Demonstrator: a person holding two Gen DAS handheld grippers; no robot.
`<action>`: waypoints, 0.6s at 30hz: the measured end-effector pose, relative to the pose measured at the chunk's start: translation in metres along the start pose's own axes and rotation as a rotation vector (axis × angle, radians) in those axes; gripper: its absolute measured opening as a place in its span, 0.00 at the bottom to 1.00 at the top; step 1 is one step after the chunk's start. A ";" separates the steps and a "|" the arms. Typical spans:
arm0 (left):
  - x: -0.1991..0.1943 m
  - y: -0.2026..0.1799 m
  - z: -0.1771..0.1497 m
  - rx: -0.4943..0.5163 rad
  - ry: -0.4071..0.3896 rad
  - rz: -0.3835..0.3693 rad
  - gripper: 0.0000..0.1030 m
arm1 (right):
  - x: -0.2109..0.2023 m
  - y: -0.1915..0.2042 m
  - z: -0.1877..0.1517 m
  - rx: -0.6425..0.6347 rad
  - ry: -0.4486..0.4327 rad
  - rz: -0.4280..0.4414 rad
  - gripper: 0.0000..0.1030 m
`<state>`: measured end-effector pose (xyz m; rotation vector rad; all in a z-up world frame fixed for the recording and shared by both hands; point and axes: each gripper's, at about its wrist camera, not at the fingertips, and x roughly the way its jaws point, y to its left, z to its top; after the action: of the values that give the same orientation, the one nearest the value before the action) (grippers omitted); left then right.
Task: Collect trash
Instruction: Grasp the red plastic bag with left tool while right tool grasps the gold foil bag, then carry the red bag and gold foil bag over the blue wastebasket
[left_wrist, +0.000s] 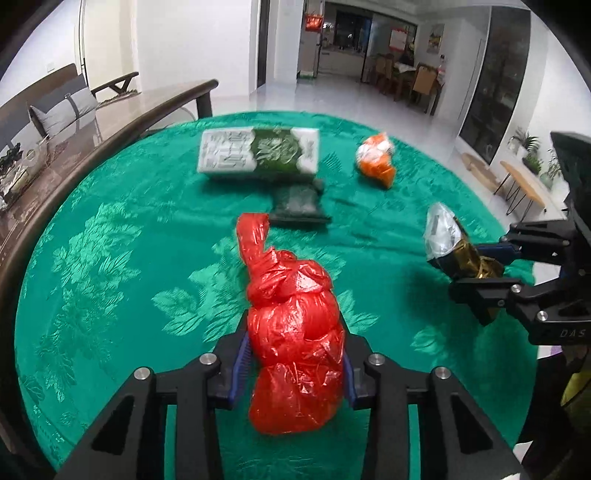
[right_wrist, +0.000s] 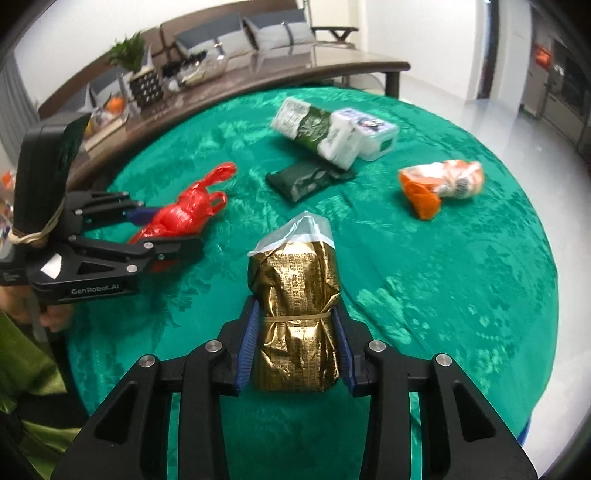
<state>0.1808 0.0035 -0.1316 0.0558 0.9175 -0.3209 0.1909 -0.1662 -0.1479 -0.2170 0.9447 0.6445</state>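
A knotted red plastic bag (left_wrist: 295, 354) rests on the green tablecloth (left_wrist: 110, 258), and my left gripper (left_wrist: 293, 332) is shut on its sides, the blue pads pressing into the plastic. The right wrist view shows the same left gripper (right_wrist: 173, 227) and red bag (right_wrist: 192, 203) at the left. My right gripper (right_wrist: 295, 314) is shut on a gold foil packet (right_wrist: 295, 273) bound with a rubber band, clear plastic sticking out of its top. In the left wrist view the right gripper (left_wrist: 469, 271) and the foil packet (left_wrist: 443, 232) are at the right edge.
Farther back on the cloth lie a green-and-white tissue pack (right_wrist: 317, 129), a white tub (right_wrist: 376, 134), a dark green pouch (right_wrist: 306, 179) and an orange-and-white bag (right_wrist: 439, 182). A dark wooden bench (left_wrist: 92, 122) curves along the table's left side.
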 end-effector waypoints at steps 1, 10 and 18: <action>-0.002 -0.004 0.001 0.001 -0.007 -0.012 0.38 | -0.003 -0.003 -0.002 0.016 -0.004 0.005 0.37; -0.010 -0.049 0.003 0.028 -0.042 -0.113 0.38 | -0.022 -0.027 -0.012 0.115 -0.040 0.025 0.37; -0.007 -0.087 0.000 0.002 -0.024 -0.168 0.38 | -0.056 -0.048 -0.026 0.155 -0.091 0.007 0.37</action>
<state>0.1513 -0.0772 -0.1179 -0.0233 0.8995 -0.4778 0.1784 -0.2391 -0.1226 -0.0456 0.9036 0.5801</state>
